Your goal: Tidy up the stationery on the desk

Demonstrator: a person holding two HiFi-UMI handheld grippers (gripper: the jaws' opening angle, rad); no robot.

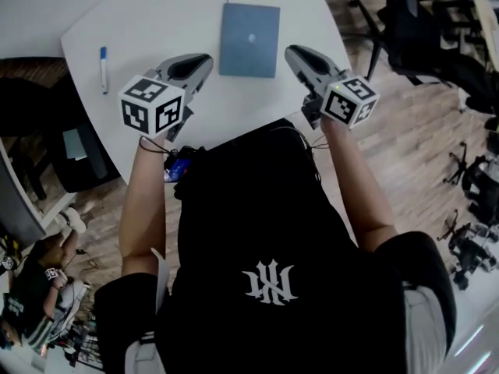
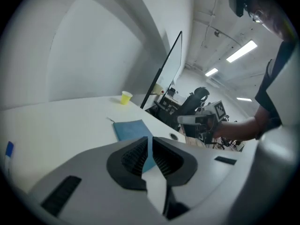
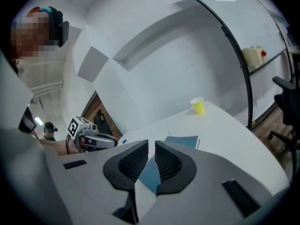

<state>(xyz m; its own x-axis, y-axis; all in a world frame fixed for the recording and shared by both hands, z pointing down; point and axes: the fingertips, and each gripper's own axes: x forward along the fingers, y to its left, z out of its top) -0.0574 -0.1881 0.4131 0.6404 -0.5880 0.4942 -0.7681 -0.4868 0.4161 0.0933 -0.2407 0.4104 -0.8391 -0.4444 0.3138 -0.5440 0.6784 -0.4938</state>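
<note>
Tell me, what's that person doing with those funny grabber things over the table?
A person holds the left hand-held gripper and the right hand-held gripper above a white desk. Both are empty, with their jaws nearly together. A flat blue-grey notebook lies untouched on the desk ahead of them, a white marker with a blue cap lies off to the left, and a small yellow cup stands farther back. Nothing has been picked up yet.
</note>
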